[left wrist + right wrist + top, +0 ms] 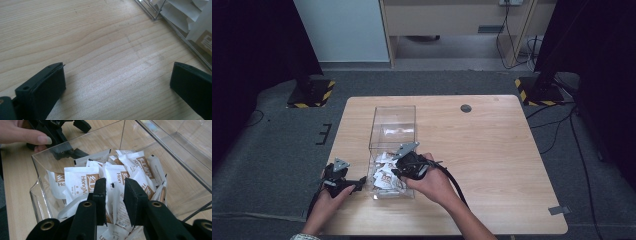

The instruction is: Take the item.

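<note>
Right gripper (113, 202) down inside clear acrylic box (392, 131), jaws narrowed around one white-and-brown sachet (117, 195) in the heap, probably to lift it; left gripper (343, 183) spread wide, parked on wooden table (100, 37) just beside the box

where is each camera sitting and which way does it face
High view: above the person's side, looking forward and down on the table; both forearms and hands show.
Left gripper view: on the left tool, looking over bare wood; its spread jaws show.
Right gripper view: on the right tool, looking into the clear box of sachets.
All three views share the box.
</note>
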Demonstrator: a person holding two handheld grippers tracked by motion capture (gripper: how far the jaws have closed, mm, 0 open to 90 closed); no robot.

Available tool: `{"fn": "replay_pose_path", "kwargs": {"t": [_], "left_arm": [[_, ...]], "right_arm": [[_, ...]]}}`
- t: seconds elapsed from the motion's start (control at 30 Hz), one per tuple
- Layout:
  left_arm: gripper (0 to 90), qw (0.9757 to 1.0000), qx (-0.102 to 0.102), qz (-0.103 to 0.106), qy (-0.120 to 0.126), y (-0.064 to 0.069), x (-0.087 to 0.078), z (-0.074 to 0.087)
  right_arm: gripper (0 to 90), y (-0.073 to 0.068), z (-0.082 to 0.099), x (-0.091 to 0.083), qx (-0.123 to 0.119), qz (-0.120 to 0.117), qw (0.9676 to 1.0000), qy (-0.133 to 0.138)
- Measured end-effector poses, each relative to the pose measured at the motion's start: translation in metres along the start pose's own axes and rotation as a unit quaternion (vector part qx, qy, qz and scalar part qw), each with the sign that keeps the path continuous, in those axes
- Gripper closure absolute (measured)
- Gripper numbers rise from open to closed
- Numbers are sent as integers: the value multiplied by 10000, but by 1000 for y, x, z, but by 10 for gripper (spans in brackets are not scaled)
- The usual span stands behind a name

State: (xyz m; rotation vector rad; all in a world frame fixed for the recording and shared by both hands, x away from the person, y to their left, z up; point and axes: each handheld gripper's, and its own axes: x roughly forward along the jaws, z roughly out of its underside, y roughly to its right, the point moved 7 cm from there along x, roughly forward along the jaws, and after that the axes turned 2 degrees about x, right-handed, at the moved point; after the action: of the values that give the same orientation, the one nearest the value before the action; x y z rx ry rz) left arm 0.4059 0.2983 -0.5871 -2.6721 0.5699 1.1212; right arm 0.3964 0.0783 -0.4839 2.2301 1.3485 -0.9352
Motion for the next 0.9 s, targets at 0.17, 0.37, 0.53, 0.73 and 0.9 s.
{"fn": "replay_pose_path", "kwargs": {"t": [0.17,0.37,0.53,0.73,0.9], "left_arm": [[0,10000,-1,0,1,0,0,0],[0,10000,5,5,2,0,0,0],[0,10000,5,4,3,0,0,0],[0,10000,5,4,1,0,0,0],[0,10000,6,4,1,0,0,0]], "right_arm": [[726,3,1,3,31,39,10000,-72],[738,2,2,7,-6,57,9998,-188],[762,4,3,12,80,88,9996,-239],[832,4,4,17,34,81,9994,-345],[897,4,2,14,61,92,9995,-294]]}}
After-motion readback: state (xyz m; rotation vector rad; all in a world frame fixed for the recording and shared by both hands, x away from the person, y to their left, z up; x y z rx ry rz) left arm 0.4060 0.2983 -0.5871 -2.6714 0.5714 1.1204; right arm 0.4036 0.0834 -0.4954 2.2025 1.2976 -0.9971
